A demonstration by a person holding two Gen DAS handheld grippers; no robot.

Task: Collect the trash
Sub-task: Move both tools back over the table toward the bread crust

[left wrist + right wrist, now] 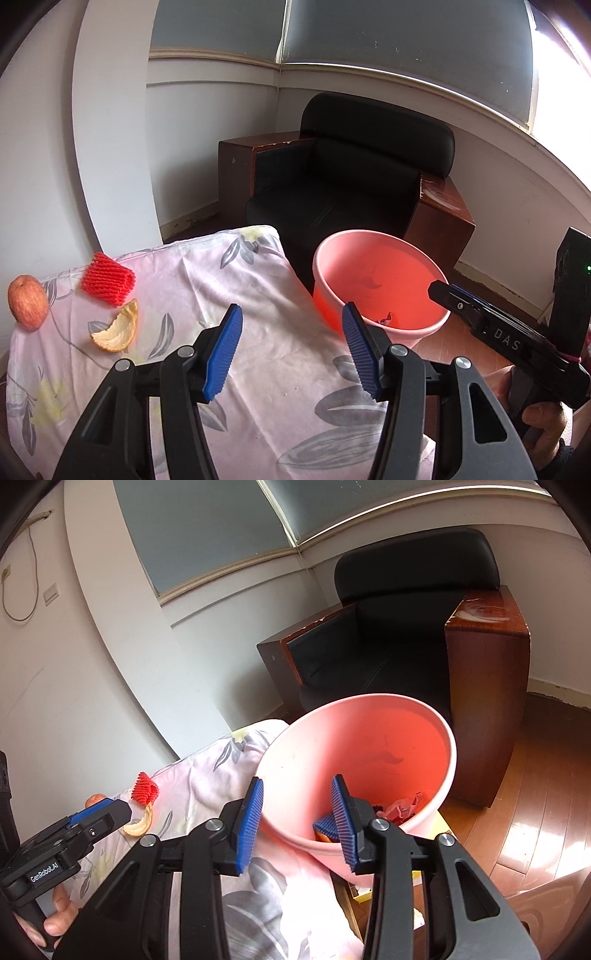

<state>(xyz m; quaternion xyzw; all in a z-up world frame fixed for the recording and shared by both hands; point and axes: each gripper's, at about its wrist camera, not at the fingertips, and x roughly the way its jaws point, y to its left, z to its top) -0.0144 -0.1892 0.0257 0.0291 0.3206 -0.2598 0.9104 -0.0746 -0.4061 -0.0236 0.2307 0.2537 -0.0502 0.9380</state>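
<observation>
Pink bucket (369, 760) beside a floral-clothed table (258, 332); left gripper (291, 350) gapes wide, right gripper (299, 823) narrower, both empty.

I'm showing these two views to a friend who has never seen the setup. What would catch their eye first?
Most likely the pink bucket just off the table's edge, with bits of trash at its bottom. Then the bright things at the far end of the floral cloth: a red foam net, an orange peel in front of it, and an apple at the edge. Both grippers, left and right, hang open and empty.
</observation>
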